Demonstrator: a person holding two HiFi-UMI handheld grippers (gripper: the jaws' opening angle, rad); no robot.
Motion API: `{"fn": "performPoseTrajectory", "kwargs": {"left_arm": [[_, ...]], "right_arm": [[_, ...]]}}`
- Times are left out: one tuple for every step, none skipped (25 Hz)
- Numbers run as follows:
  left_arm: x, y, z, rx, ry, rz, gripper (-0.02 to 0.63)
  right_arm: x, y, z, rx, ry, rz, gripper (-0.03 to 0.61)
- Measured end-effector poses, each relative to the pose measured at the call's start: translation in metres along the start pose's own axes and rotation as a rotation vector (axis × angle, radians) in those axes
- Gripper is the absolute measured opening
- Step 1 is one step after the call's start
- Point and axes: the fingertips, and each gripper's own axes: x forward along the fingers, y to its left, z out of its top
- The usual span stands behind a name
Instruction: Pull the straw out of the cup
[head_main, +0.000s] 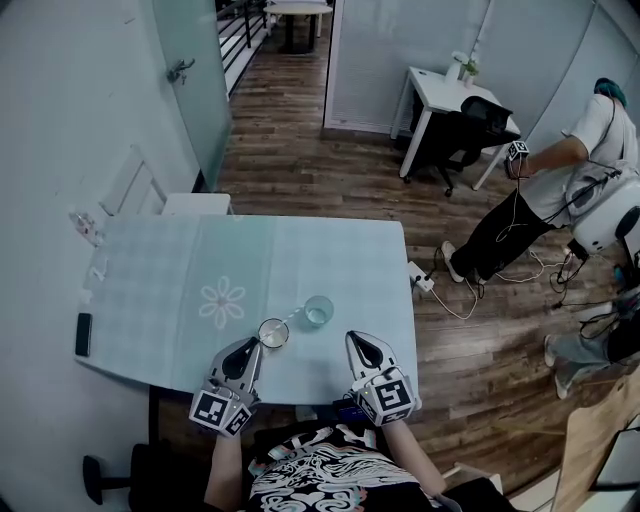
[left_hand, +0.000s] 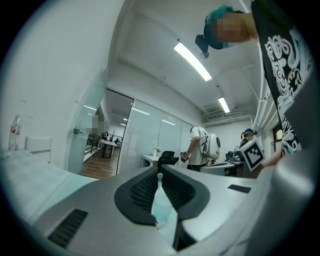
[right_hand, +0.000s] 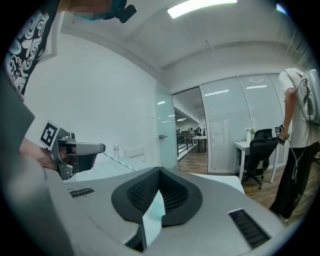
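Note:
On the pale blue tablecloth (head_main: 330, 250) a small cup (head_main: 273, 332) stands near the front edge, with a clear glass (head_main: 318, 312) just right of it. My left gripper (head_main: 256, 343) sits at the cup's left side, shut on a thin clear straw (right_hand: 120, 162). The straw's tip (left_hand: 159, 176) shows between the jaws in the left gripper view. It slants away from the left gripper (right_hand: 102, 148) toward the right. I cannot tell whether its far end is inside the cup. My right gripper (head_main: 355, 338) hovers right of the glass, shut and holding nothing (right_hand: 159, 171).
A dark phone (head_main: 83, 334) lies at the table's left edge and a bottle (head_main: 85, 228) stands farther back. A flower print (head_main: 222, 302) marks the cloth. A person (head_main: 560, 190) stands at the right, beside a white desk (head_main: 440, 90) and a black chair (head_main: 470, 125). Cables lie on the wooden floor.

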Motion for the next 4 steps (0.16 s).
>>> {"fn": "performPoseTrajectory", "kwargs": {"left_arm": [[0.0001, 0.0, 0.0016, 0.002, -0.004, 0.001, 0.032], [-0.0001, 0.0003, 0.0031, 0.007, -0.007, 0.003, 0.034], [-0.0003, 0.0009, 0.0044, 0.014, -0.008, 0.005, 0.034], [-0.0006, 0.0016, 0.0056, 0.021, -0.008, 0.007, 0.034]], "right_arm": [[0.0002, -0.0004, 0.001, 0.0, -0.002, -0.001, 0.017], [0.0005, -0.0008, 0.0019, 0.001, -0.005, -0.002, 0.017], [0.0008, -0.001, 0.0028, 0.003, -0.008, -0.003, 0.017], [0.0012, -0.0011, 0.0036, 0.005, -0.011, -0.005, 0.017]]}}
